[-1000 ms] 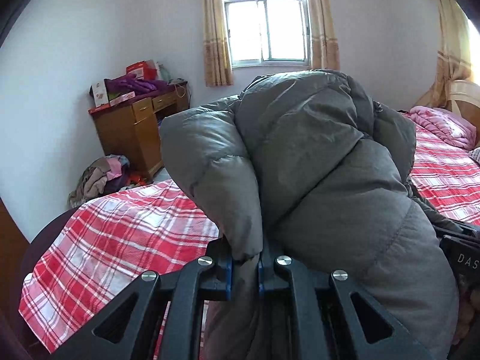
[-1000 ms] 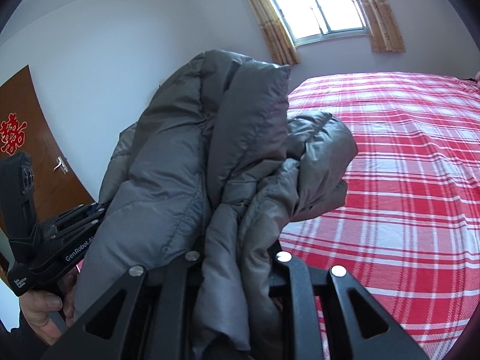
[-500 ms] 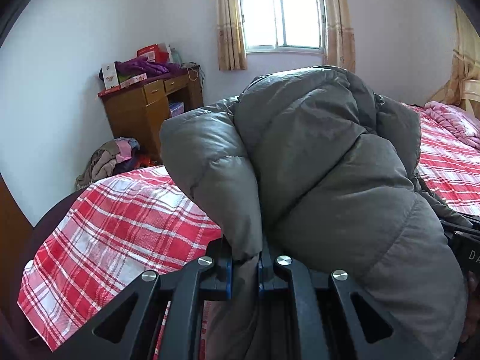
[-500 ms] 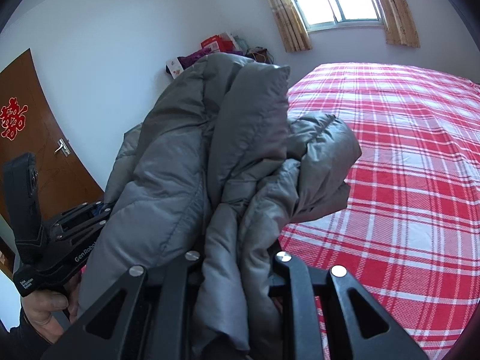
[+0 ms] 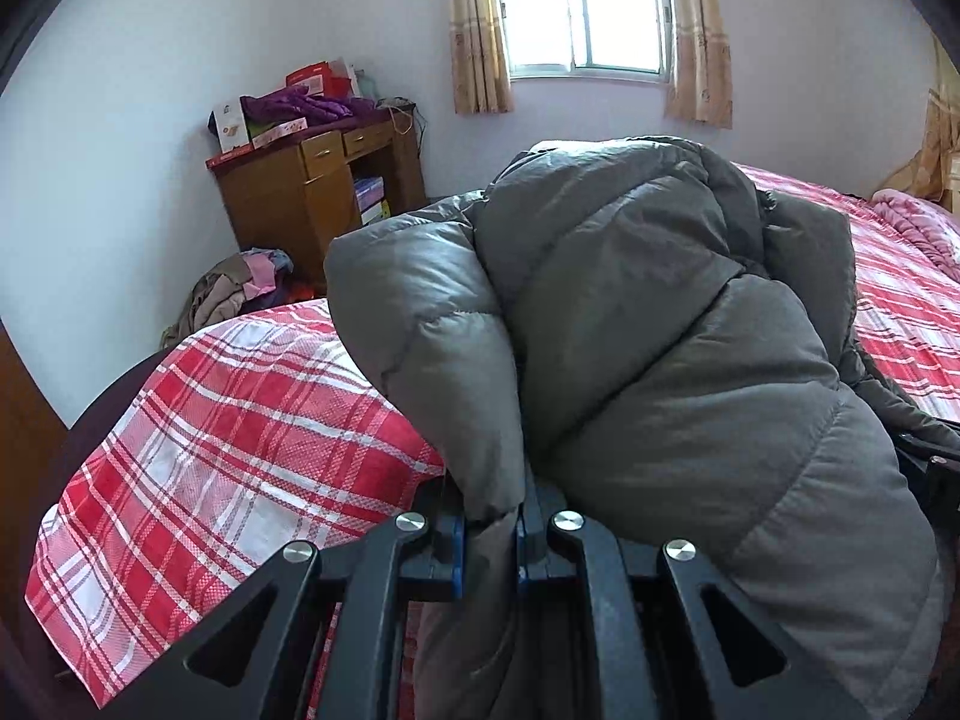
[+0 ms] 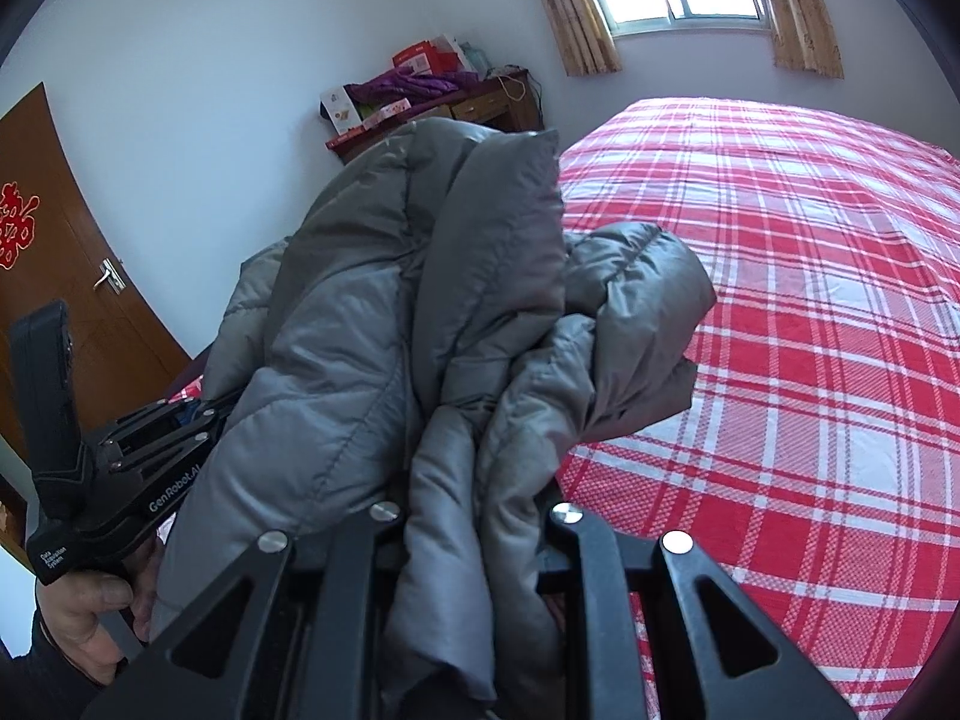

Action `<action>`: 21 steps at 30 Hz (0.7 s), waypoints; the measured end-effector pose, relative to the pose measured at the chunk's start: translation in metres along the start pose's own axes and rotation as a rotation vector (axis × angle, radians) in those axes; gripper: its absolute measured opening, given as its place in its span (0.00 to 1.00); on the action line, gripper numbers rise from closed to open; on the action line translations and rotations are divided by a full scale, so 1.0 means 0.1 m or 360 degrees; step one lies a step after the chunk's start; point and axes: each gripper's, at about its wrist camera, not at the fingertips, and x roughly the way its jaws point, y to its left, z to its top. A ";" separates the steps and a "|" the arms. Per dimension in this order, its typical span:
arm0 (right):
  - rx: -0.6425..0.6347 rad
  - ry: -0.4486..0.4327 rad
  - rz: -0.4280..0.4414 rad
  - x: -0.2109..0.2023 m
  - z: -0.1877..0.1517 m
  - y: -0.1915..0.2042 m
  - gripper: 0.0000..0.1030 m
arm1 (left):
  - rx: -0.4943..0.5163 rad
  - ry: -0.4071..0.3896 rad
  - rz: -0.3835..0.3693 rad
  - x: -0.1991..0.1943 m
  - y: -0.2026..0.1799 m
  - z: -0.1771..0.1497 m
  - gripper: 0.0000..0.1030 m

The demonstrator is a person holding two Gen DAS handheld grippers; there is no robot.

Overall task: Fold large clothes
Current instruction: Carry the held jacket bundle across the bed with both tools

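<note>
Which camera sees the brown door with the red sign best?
The right wrist view. The brown door fills its left edge, with the red sign and the handle plain to see. The left wrist view shows only a brown strip at its left edge, perhaps the door, with no sign.

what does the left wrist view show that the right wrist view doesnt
Only the left wrist view: the clothes pile on the floor by the desk, a pink quilt at the bed's far end, and the left gripper shut on a thin fold of the grey puffer jacket.

Only the right wrist view: the brown door, the hand holding the left gripper, and the right gripper shut on a thicker bunch.

Both: the jacket, plaid bed, window, wooden desk.
</note>
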 end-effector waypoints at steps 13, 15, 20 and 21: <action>0.0026 0.0074 -0.0023 0.26 -0.03 -0.07 0.20 | -0.0001 0.0064 0.0050 0.23 0.06 -0.11 0.16; 0.0034 0.0080 -0.0023 0.28 -0.04 -0.08 0.20 | -0.0007 0.0070 0.0061 0.25 0.06 -0.12 0.19; 0.0042 0.0099 -0.0023 0.34 -0.02 -0.11 0.21 | -0.0005 0.0087 0.0088 0.31 0.07 -0.13 0.25; 0.0045 0.0105 -0.0022 0.36 -0.02 -0.12 0.21 | -0.0008 0.0088 0.0092 0.32 0.07 -0.13 0.27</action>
